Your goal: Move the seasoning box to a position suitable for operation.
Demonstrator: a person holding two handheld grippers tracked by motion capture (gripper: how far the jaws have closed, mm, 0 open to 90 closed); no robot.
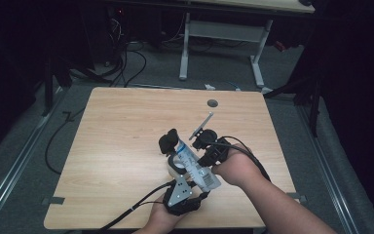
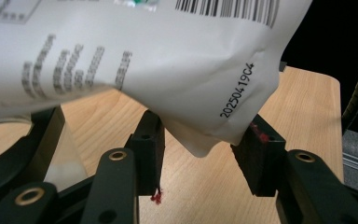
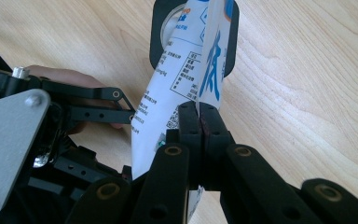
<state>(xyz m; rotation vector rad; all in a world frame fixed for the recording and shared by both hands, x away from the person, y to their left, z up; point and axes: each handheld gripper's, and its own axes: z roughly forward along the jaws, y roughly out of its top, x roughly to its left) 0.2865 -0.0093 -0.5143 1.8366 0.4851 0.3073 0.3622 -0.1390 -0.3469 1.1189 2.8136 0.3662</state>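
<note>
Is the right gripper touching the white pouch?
Touching. In the right gripper view the right gripper has its jaws shut on a flat edge of the pouch, which passes straight between the pads.

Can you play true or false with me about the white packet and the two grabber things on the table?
1. The right gripper pinches the white packet by its edge. True.
2. The left gripper squeezes the packet tight. False: its jaws stand apart, with the packet's corner hanging between them.
3. The packet has a barcode printed on it. True.
4. The packet lies flat on the wooden table. False: it is held up above the table, tilted.
5. The packet's letters are red. False: the big letters are blue, the small print dark.
</note>
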